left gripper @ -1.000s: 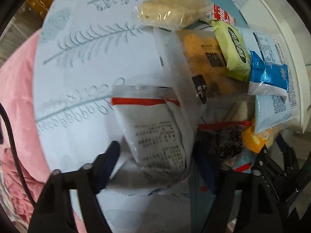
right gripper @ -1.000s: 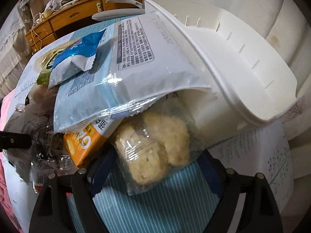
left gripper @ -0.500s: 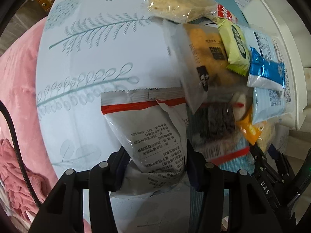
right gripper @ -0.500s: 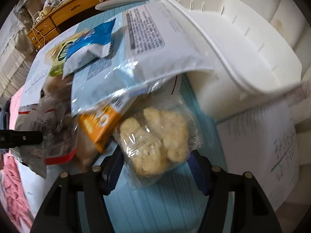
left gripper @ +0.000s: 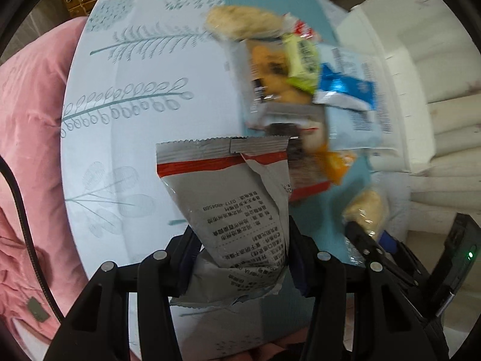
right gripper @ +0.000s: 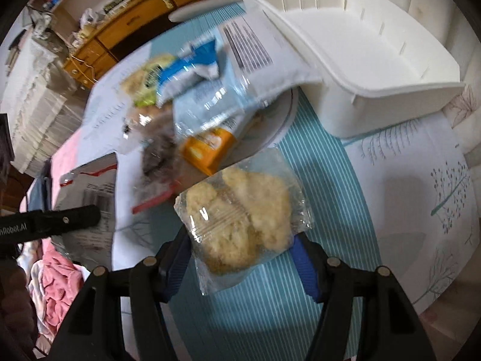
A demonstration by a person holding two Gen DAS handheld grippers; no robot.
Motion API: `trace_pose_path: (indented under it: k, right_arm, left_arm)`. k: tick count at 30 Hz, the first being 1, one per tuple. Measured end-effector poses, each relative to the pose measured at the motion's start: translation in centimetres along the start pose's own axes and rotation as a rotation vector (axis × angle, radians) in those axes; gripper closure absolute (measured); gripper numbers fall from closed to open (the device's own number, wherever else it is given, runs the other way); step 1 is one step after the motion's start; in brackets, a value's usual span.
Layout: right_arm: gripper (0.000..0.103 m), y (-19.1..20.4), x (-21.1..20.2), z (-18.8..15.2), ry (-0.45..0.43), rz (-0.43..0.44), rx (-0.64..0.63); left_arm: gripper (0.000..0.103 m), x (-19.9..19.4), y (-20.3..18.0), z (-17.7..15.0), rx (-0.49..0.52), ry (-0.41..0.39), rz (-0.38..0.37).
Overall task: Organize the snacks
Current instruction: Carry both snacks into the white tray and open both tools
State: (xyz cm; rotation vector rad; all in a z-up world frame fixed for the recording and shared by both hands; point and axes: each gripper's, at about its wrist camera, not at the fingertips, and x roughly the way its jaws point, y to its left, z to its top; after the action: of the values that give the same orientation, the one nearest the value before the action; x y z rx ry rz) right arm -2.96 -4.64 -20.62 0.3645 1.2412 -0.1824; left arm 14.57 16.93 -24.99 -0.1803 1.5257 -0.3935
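Note:
My left gripper (left gripper: 240, 249) is shut on a grey snack packet with a red stripe (left gripper: 231, 192) and holds it above the tablecloth. My right gripper (right gripper: 240, 252) is shut on a clear packet of pale crumbly biscuit (right gripper: 240, 213), lifted over the teal striped cloth. The biscuit packet also shows in the left wrist view (left gripper: 368, 210). A pile of snacks lies beyond: a blue and white packet (right gripper: 192, 72), a green packet (left gripper: 300, 60), an orange packet (right gripper: 207, 150) and a dark packet (right gripper: 159, 156).
A white plastic bin (right gripper: 360, 69) stands at the right of the pile, tilted open toward it. A white plate (right gripper: 285, 117) lies under the snacks. A pink blanket (left gripper: 27, 150) borders the table on the left. Wooden drawers (right gripper: 126, 27) stand behind.
Both grippers have closed on their packets and lifted them back from the pile. The grey packet and the biscuit packet now hang clear of the other snacks.

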Motion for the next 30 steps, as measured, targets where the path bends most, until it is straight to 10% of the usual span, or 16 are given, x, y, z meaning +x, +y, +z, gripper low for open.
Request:
trace_pose_path:
  k: [30]
  right_arm:
    - [0.040, -11.6, -14.9, 7.7, -0.359, 0.185, -0.283]
  left_arm:
    - [0.051, -6.3, -19.1, 0.8, -0.032, -0.378, -0.188]
